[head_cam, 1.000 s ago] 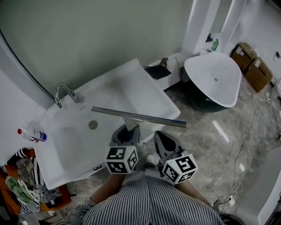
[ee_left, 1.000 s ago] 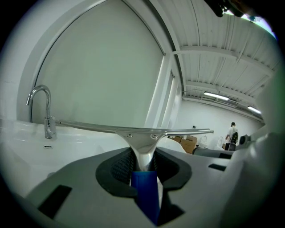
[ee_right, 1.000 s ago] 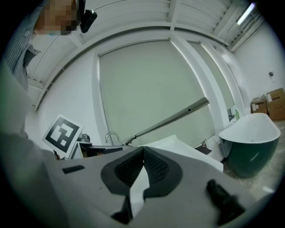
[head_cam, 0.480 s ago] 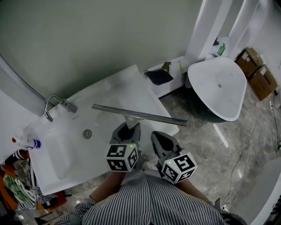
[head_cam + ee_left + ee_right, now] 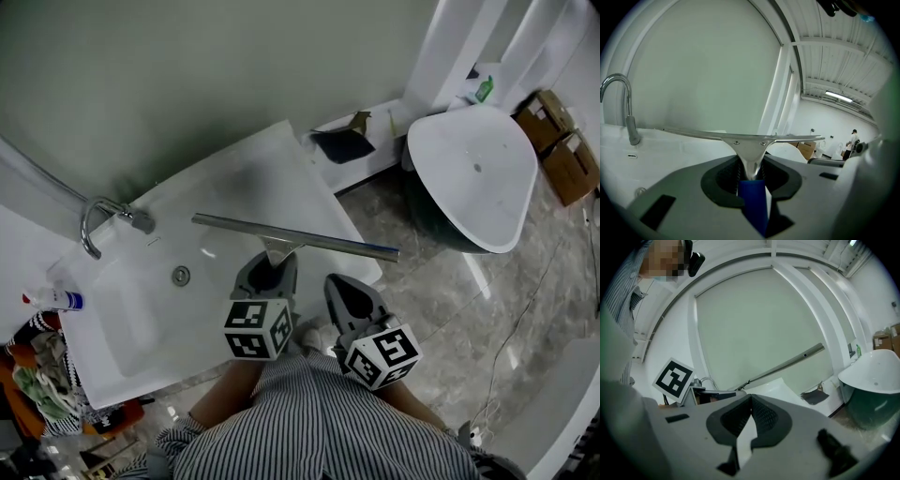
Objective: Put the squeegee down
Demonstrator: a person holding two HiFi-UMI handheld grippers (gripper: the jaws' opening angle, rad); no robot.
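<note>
The squeegee (image 5: 291,237) is a long metal bar on a blue handle. My left gripper (image 5: 266,275) is shut on that handle and holds the bar level above the white washbasin counter (image 5: 253,173). In the left gripper view the bar (image 5: 740,137) spreads across in front of the jaws, the blue handle (image 5: 753,199) clamped between them. My right gripper (image 5: 349,298) sits just right of the left one, shut with nothing between its pads. In the right gripper view its jaws (image 5: 751,399) meet at the tip, and the squeegee bar (image 5: 787,362) runs slantwise beyond.
A chrome tap (image 5: 98,217) and basin drain (image 5: 180,276) lie left of the squeegee. A spray bottle (image 5: 52,300) stands at the counter's left end, cloths (image 5: 37,384) below it. A second white basin (image 5: 478,173) and cardboard boxes (image 5: 562,141) sit on the grey floor to the right.
Both grippers and the squeegee have moved forward over the counter, toward the wall. The grip on the handle is unchanged.
</note>
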